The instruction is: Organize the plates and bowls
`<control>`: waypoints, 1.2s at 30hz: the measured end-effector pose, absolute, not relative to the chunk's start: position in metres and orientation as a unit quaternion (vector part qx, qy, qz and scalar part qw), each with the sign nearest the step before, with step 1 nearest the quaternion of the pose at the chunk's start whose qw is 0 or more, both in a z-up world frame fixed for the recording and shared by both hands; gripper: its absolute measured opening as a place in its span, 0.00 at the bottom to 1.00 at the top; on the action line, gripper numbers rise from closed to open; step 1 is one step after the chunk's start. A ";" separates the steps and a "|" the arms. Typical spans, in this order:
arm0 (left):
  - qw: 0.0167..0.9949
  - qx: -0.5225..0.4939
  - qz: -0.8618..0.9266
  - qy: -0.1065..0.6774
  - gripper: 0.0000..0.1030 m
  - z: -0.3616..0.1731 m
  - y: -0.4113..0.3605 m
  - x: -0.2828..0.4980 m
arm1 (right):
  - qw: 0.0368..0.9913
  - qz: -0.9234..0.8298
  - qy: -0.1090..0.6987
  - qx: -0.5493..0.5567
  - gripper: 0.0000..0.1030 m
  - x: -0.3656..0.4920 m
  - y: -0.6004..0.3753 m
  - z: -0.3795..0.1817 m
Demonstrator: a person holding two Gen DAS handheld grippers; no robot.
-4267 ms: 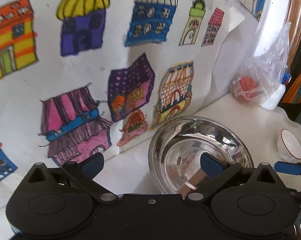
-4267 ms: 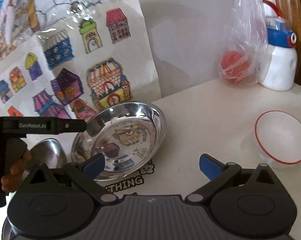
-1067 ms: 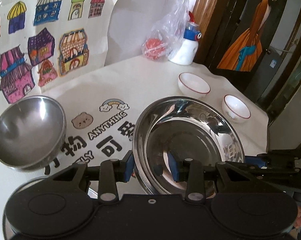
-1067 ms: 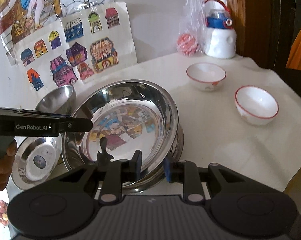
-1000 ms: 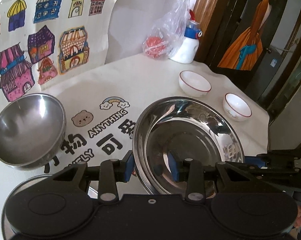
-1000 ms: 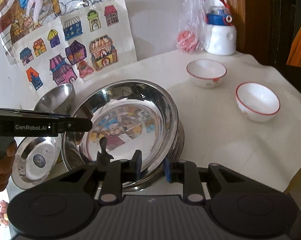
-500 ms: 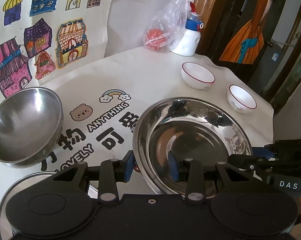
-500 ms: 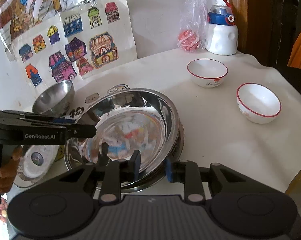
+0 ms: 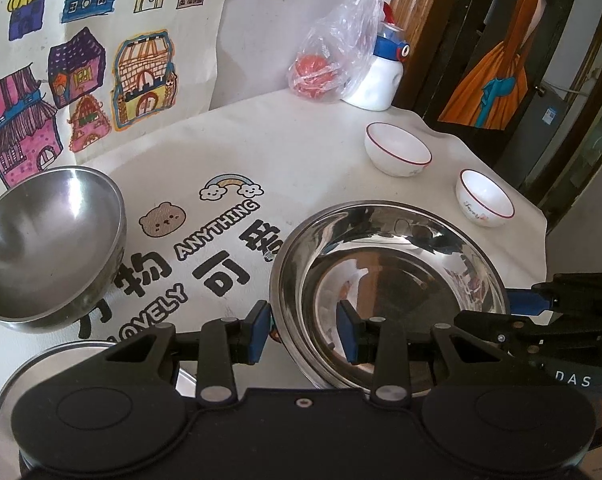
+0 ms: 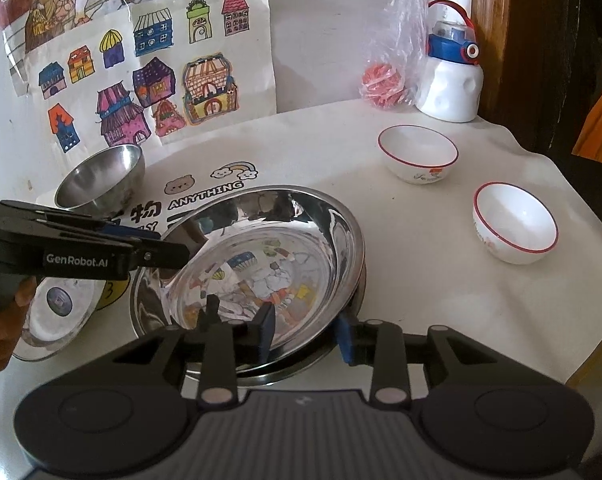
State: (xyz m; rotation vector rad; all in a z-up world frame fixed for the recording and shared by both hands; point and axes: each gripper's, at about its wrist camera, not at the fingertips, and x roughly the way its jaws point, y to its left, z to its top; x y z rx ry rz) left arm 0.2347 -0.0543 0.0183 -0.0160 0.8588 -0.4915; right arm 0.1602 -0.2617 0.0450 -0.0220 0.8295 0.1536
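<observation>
- Sitting at the far left of the tabletop (image 10: pixel 421 280), a flat plate (image 10: pixel 61 312) and, behind it, a steel bowl (image 9: pixel 49 240) lie apart from each other, not yet grouped.
- Beside them, the left tool (image 9: pixel 303 330) is clenched on the left rim of a wide steel dish (image 9: pixel 381 280), one pad inside the wall and one outside.
- That dish hangs at the middle, tilted, directly over a second dish (image 10: pixel 261 376) whose rim shows beneath it. I judge it is being nested there, like with like.
- On the dish's near right rim, the right tool (image 10: pixel 305 336) pinches it too. Two holds on opposite sides probably keep the slippery, broad dish level enough to seat.
- Further right, the far white bowl (image 10: pixel 419 152) and near white bowl (image 10: pixel 515 228) stand separate, seemingly awaiting stacking.
</observation>
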 end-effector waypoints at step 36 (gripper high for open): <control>0.933 -0.031 -0.186 0.306 0.96 0.065 -0.015 0.218 | 0.972 0.075 0.222 0.019 1.00 0.122 -0.270 0.093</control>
